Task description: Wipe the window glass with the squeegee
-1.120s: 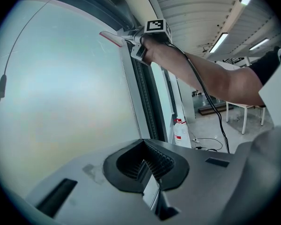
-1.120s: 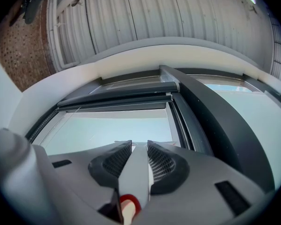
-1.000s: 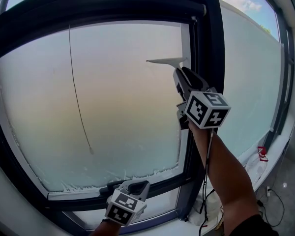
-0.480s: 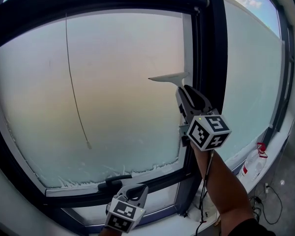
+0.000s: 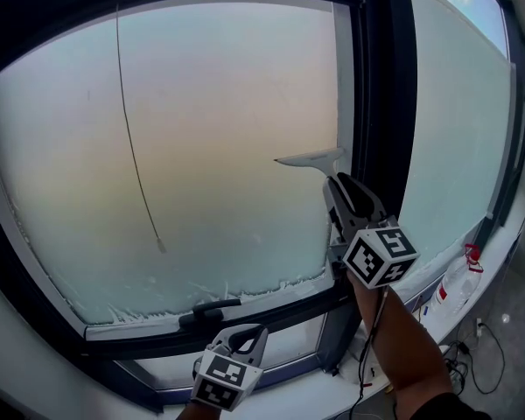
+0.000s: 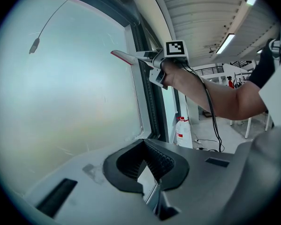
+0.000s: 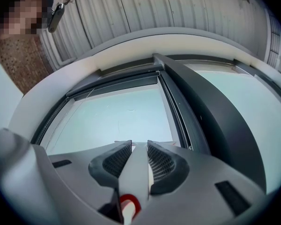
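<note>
This looks like a big work hall, not a home. The ceiling (image 6: 196, 13) is ribbed metal with long strip lights (image 6: 225, 43). The window (image 5: 201, 147) is tall with a dark frame (image 5: 381, 103). A white jug (image 6: 181, 131) stands on the bare floor (image 5: 507, 322) near loose cables (image 5: 486, 357).

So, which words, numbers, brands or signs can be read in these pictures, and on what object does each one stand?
No text can be read anywhere.
The plastic bottle: red label, too small to read.
The cubes on the left gripper and the right gripper: black-and-white square markers only, no letters.
The squeegee: no print visible.
</note>
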Available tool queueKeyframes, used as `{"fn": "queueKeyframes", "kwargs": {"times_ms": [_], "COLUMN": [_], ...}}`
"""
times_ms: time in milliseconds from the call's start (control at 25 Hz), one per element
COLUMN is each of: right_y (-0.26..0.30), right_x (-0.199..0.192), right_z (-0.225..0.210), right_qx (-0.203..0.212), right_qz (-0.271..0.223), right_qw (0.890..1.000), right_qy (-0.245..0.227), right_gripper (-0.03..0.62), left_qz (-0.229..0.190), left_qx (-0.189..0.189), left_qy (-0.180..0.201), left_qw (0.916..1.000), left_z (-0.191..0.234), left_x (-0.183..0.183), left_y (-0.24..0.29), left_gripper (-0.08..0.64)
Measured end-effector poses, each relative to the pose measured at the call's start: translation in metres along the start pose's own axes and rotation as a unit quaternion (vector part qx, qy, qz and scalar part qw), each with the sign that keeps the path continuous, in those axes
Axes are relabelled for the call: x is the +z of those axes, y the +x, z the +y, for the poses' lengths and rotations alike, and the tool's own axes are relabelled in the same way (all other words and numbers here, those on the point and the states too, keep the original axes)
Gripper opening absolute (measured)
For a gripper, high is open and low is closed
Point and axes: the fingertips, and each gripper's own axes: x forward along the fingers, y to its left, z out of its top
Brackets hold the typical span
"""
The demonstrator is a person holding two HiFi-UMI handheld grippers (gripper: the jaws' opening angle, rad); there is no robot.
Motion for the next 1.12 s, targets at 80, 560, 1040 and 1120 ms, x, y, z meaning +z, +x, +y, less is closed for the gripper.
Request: {"fn": "queueKeyframes", "kwargs": {"times_ms": [80,560,1040,1120], "right_y": [-0.006,-0.043,-0.090,-0.097], "right_x": [-0.011,-0.069,-0.158,-0.171], "right_z": [0.000,0.005,0.009,0.009], "right_qx": [-0.001,-0.015,-0.025,-0.027], "right_qz": [0.007,0.047,0.128,0.140], "right_qw": [1.000,0.998,0.991,0.989], "right_qy": [-0.001,0.024,0.033,0.036], "right_gripper": [0.095,0.095,0.095,0.095], "left_qz": [0.001,0.010,0.038,0.043], "left_qx": [-0.001,-0.002,-0.005,-0.007], "left_qy": [-0.004,-0.018,-0.047,-0.050], "left_qw": [1.0000,0.9998,0.9981,0.9978], "left_z": [-0.001,-0.001,-0.008,-0.010], "left_x": [-0.005,-0.027,-0.067,-0.071], "left_y": [0.001,0.003,0.004,0.005], "left_gripper": [0.000,0.000,0.000,0.000]}}
